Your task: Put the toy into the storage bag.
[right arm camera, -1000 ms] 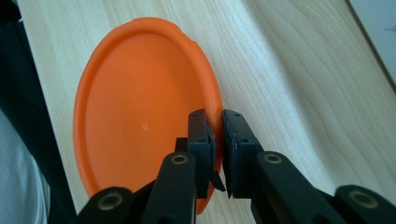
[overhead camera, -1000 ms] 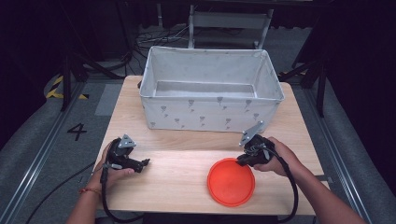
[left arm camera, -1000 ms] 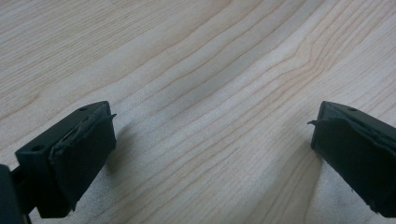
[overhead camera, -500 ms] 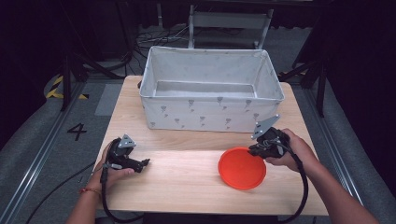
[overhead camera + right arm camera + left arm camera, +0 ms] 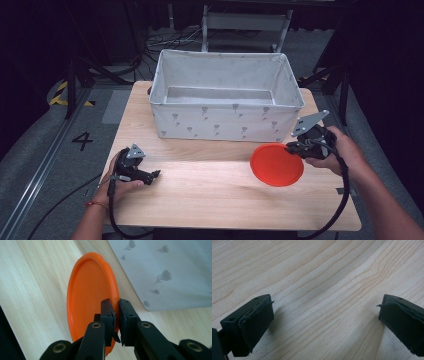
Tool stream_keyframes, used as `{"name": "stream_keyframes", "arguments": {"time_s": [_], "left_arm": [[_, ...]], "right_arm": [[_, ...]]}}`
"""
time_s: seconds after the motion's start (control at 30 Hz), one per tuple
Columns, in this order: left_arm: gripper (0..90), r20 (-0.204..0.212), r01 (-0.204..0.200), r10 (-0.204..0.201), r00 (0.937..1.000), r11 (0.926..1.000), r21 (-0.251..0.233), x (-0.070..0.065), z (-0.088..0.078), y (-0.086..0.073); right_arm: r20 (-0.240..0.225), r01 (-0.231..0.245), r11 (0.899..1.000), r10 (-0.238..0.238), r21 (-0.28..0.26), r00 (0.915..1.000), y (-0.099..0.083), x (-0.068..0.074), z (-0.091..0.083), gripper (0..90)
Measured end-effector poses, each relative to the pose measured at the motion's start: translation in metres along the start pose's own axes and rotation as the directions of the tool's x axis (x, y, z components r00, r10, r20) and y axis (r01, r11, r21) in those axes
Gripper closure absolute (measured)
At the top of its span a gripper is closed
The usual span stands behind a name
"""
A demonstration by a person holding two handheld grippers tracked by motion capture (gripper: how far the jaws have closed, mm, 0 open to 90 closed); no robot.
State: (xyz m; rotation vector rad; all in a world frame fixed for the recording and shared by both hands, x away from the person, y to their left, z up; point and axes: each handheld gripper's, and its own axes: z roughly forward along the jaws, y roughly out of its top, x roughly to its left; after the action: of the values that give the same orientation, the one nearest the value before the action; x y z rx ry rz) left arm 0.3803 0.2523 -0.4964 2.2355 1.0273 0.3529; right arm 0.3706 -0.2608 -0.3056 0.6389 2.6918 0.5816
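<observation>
Right gripper [image 5: 294, 148] pinches orange plate [image 5: 276, 164] by its rim, seemingly clear of table; fabric bin [image 5: 226, 125] awaits. Left gripper [image 5: 152, 174] gapes empty.

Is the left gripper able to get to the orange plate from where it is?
Probably yes. Bare table lies between the left gripper and the orange plate, with its jaws open. But the right gripper already pinches the plate's rim.
</observation>
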Motion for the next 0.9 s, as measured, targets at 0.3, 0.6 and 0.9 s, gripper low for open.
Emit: {"name": "stream_keyframes", "arguments": {"time_s": [0.3,0.6,0.9], "left_arm": [[0.2,0.000,-0.001,0.001,1.0000,1.0000,0.002,0.000,0.000,0.000],[0.2,0.000,0.000,0.000,1.0000,1.0000,0.000,0.000,0.000,0.000],[0.2,0.000,0.000,0.000,1.0000,1.0000,0.002,0.000,0.000,0.000]], "right_arm": [[0.049,0.001,0.999,0.002,-0.048,0.9988,-0.004,-0.012,-0.036,83.2],[0.083,0.022,0.997,-0.016,-0.073,0.9964,0.002,-0.019,-0.060,83.3],[0.106,0.034,0.994,-0.023,-0.101,0.9941,0.018,-0.026,-0.082,83.2]]}}
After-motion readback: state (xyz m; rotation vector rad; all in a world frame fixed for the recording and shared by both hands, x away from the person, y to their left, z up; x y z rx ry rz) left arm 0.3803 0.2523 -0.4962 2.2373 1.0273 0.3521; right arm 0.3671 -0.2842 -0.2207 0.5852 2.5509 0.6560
